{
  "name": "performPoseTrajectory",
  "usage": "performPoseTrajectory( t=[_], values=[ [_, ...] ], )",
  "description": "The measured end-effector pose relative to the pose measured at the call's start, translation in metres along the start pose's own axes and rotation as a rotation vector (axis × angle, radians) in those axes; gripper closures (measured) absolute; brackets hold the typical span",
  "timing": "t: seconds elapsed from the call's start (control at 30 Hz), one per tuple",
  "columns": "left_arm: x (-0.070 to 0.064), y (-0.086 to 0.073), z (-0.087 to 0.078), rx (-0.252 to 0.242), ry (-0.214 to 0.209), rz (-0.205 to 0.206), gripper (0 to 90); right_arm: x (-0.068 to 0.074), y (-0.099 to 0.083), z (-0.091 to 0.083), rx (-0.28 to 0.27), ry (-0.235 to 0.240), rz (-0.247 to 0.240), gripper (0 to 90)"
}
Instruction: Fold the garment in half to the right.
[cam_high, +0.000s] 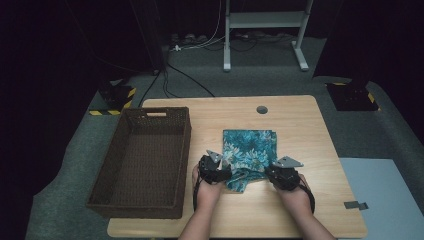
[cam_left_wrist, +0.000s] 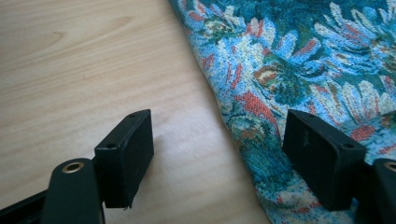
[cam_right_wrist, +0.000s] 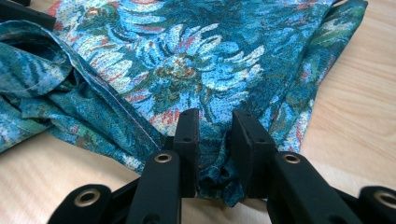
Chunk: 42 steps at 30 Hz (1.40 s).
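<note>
A teal cloth (cam_high: 248, 150) with a blue and red flower print lies folded on the wooden table (cam_high: 310, 125), its near edge rumpled. My left gripper (cam_high: 220, 167) sits at the cloth's near left corner, open, with the cloth edge (cam_left_wrist: 261, 140) lying between its jaws and one jaw over bare wood. My right gripper (cam_high: 272, 171) is at the near right corner, shut on a bunched fold of the cloth (cam_right_wrist: 215, 168). The flower print (cam_right_wrist: 187, 65) spreads out beyond those jaws.
A dark brown woven basket (cam_high: 145, 160), with nothing in it, stands on the table's left side, close to my left hand. A small round grommet (cam_high: 262, 109) sits near the far edge. Bare wood lies right of the cloth and along the near edge.
</note>
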<state>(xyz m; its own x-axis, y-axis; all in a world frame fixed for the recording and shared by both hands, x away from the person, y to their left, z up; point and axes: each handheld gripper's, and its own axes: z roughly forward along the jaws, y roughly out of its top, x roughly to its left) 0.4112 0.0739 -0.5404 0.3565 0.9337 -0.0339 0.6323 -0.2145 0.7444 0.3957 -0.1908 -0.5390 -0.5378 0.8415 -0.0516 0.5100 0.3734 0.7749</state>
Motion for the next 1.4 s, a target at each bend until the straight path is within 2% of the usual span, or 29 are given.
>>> performPoseTrajectory(
  t=[0.13,0.2,0.27,0.37,0.47,0.57,0.63,0.9,1.0,1.07,1.2,1.3,1.4],
  values=[
    [0.007,0.006,0.003,0.012,-0.005,-0.024,25.2,0.001,0.005,0.006,-0.001,0.001,-0.006,72.8],
    [0.009,0.011,-0.001,0.004,-0.029,-0.073,26.6,0.001,0.006,0.008,0.0,0.0,-0.004,72.9],
    [0.006,0.016,-0.008,-0.034,-0.057,-0.114,27.5,0.001,0.006,0.008,0.0,-0.002,-0.003,72.9],
    [-0.005,0.022,-0.015,-0.065,-0.069,-0.1,27.6,0.001,0.006,0.008,-0.002,-0.003,-0.008,72.9],
    [-0.015,0.02,-0.019,-0.076,-0.075,-0.098,27.3,0.001,0.006,0.008,-0.001,-0.002,-0.009,72.9],
    [-0.023,0.013,-0.022,-0.068,-0.073,-0.075,27.1,0.001,0.006,0.008,0.001,-0.003,-0.012,72.9],
    [-0.026,0.009,-0.023,-0.058,-0.072,-0.075,27.0,0.001,0.007,0.008,0.004,-0.002,-0.012,72.9],
    [-0.029,-0.011,-0.024,-0.012,-0.041,-0.023,27.0,0.001,0.006,0.008,-0.001,-0.001,-0.015,72.9],
    [-0.03,-0.016,-0.024,-0.019,-0.034,-0.012,26.9,0.001,0.006,0.008,-0.002,-0.001,-0.017,72.6],
    [-0.031,-0.019,-0.024,-0.027,-0.022,0.013,26.8,0.001,0.006,0.008,-0.001,-0.002,-0.017,72.3],
    [-0.032,-0.024,-0.024,-0.046,-0.026,-0.008,27.5,0.003,0.01,0.007,0.013,-0.009,-0.018,68.8],
    [-0.032,-0.024,-0.024,-0.046,-0.022,0.0,27.7,0.009,0.015,0.0,-0.02,-0.007,-0.017,68.9],
    [-0.032,-0.024,-0.024,-0.045,-0.022,-0.002,27.7,0.018,0.021,-0.004,-0.047,0.019,-0.015,69.0]
  ],
)
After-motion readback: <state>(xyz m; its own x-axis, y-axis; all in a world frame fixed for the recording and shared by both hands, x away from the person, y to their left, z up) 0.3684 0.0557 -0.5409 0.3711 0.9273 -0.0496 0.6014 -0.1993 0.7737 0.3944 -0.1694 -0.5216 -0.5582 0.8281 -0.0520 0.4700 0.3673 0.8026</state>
